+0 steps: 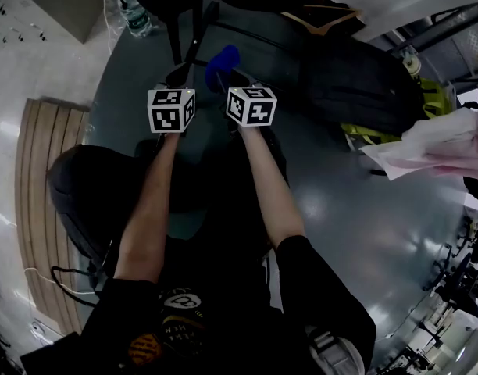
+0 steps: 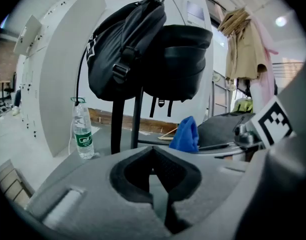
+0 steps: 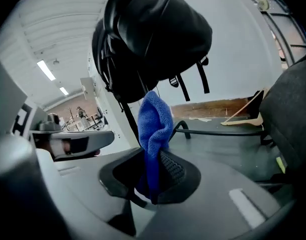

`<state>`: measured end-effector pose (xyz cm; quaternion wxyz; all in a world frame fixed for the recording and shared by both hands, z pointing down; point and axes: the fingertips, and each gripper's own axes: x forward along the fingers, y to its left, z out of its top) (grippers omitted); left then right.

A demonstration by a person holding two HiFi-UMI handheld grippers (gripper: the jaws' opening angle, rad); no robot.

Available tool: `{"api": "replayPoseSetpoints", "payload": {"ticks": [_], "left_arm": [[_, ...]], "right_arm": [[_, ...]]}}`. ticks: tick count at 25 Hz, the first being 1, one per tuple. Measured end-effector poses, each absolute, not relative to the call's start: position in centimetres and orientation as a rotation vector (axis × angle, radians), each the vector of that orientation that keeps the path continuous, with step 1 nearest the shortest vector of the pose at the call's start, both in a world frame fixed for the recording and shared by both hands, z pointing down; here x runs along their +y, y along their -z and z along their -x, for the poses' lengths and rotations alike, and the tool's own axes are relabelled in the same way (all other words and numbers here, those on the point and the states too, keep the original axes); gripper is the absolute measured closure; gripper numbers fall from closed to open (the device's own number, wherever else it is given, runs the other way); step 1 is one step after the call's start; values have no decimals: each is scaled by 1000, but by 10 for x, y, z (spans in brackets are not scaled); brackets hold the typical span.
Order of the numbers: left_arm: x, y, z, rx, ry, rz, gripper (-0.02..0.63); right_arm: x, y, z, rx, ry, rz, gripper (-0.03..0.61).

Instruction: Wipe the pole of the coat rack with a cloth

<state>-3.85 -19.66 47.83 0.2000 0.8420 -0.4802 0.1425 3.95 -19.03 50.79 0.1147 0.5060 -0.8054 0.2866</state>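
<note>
The coat rack's thin dark pole (image 2: pixel 137 118) rises just ahead of both grippers, with black bags (image 2: pixel 143 49) hung on its top. In the right gripper view the pole (image 3: pixel 128 120) stands behind a blue cloth (image 3: pixel 154 129). My right gripper (image 3: pixel 154 173) is shut on that cloth, which sticks up out of the jaws. The head view shows the cloth (image 1: pixel 221 65) ahead of the right gripper (image 1: pixel 237 78), close to the pole; whether they touch I cannot tell. Beside it, my left gripper (image 2: pixel 155 170) is shut with nothing in it, short of the pole.
A water bottle (image 2: pixel 83 131) stands on the floor left of the pole. A black backpack (image 1: pixel 364 84) and pale clothes (image 1: pixel 434 147) lie to the right. A wooden hanger (image 3: pixel 245 116) lies by the rack's base. Coats (image 2: pixel 245 54) hang at the far right.
</note>
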Motion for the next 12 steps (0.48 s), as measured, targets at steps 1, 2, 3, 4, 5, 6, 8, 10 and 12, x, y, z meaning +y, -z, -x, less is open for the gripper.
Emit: {"api": "replayPoseSetpoints", "payload": {"ticks": [1, 2, 3, 4, 5, 6, 8, 10, 12], "left_arm": [[-198, -483, 43, -1362, -414, -2342, 609], [-199, -486, 46, -1375, -421, -2334, 609], [-200, -487, 48, -1385, -416, -2326, 609], [-202, -487, 48, -1392, -408, -2319, 609], [-202, -487, 46, -1390, -406, -2317, 609], [-201, -488, 43, -1380, -413, -2321, 609], [-196, -492, 37, -1350, -441, -2335, 609], [-194, -496, 36, -1337, -454, -2335, 609], [-196, -497, 40, -1341, -447, -2326, 609]], "right_arm": [[-199, -519, -31, -2345, -863, -1460, 505], [-208, -529, -22, -2336, -883, -1435, 505], [-217, -539, -12, -2330, -896, -1407, 505], [-225, -550, -3, -2320, -899, -1382, 505], [-232, -561, 4, -2300, -894, -1366, 505], [-237, -572, 9, -2272, -884, -1360, 505], [-245, -585, 14, -2224, -852, -1374, 505], [-251, -592, 14, -2193, -806, -1382, 505], [-255, -593, 11, -2165, -757, -1378, 503]]}}
